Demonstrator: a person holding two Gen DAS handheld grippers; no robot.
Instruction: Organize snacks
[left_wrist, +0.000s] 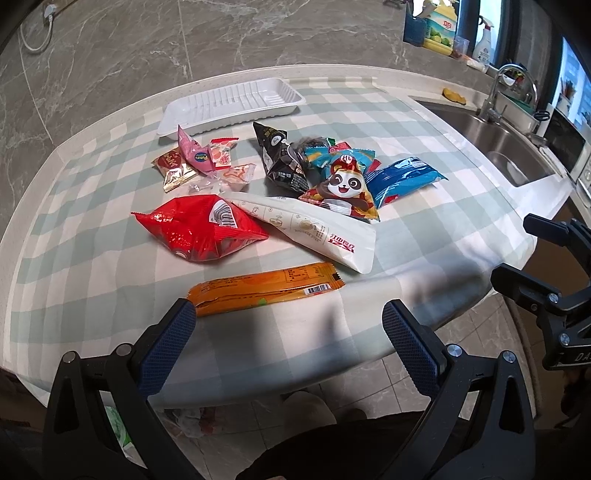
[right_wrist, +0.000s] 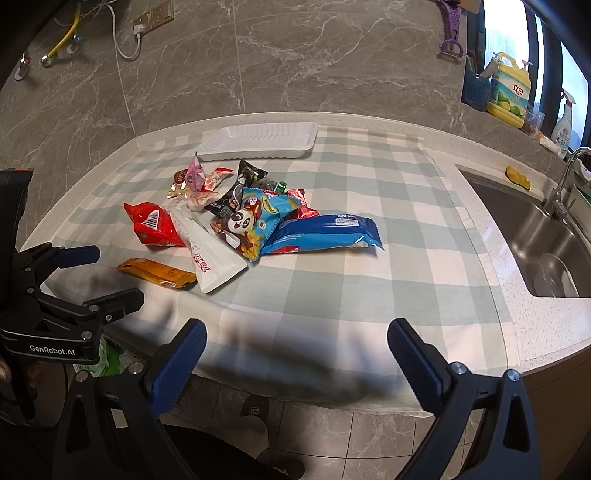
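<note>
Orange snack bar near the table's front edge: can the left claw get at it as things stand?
Probably yes. The orange snack bar lies flat and alone on the checked cloth, just ahead of the open left claw, with nothing between them. The white pouch sits behind it, apart.

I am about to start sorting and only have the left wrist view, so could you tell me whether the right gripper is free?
Observer: Yes, the right gripper is wide open with nothing between its fingers, over the near edge of the cloth.
Operator: Thank you. How does the blue packet lie?
Observer: The blue packet lies flat. Only its left end is under the panda packet, and a white label shows near its right end.
</note>
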